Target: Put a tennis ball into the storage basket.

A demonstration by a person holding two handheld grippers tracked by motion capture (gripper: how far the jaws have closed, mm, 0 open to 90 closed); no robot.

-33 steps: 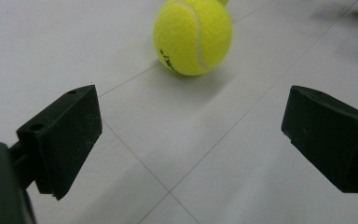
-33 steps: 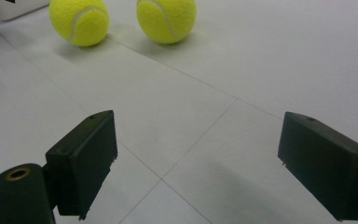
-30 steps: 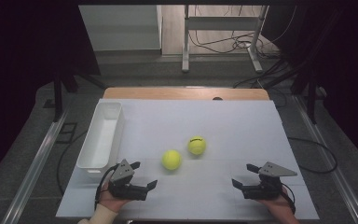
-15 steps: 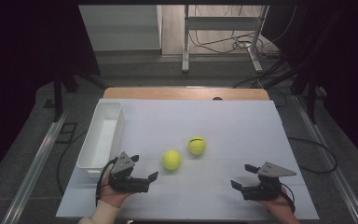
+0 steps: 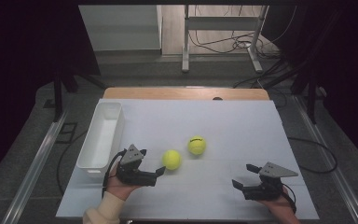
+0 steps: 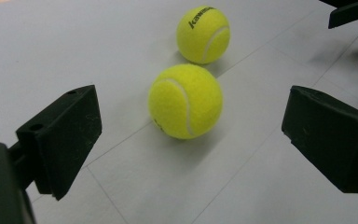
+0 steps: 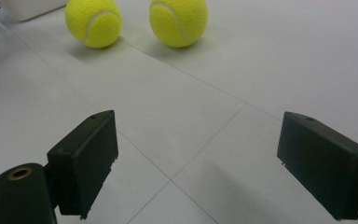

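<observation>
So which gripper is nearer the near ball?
Left. The left gripper is open just short of the near ball; the right gripper sits open, well off to its right.

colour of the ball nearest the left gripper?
Yellow-green with a white seam: the near tennis ball, clearest in the left gripper view.

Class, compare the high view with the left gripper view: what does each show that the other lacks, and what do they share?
High view alone: the white bin at the table's left, the wooden table edge at the far side, the floor cables, and the person's left hand holding the left gripper.

Left gripper view alone: the black lettering on the far ball, and the near ball lined up between the open jaws, untouched.

Shared: both tennis balls on the white table, and the right gripper, jaws open.
</observation>
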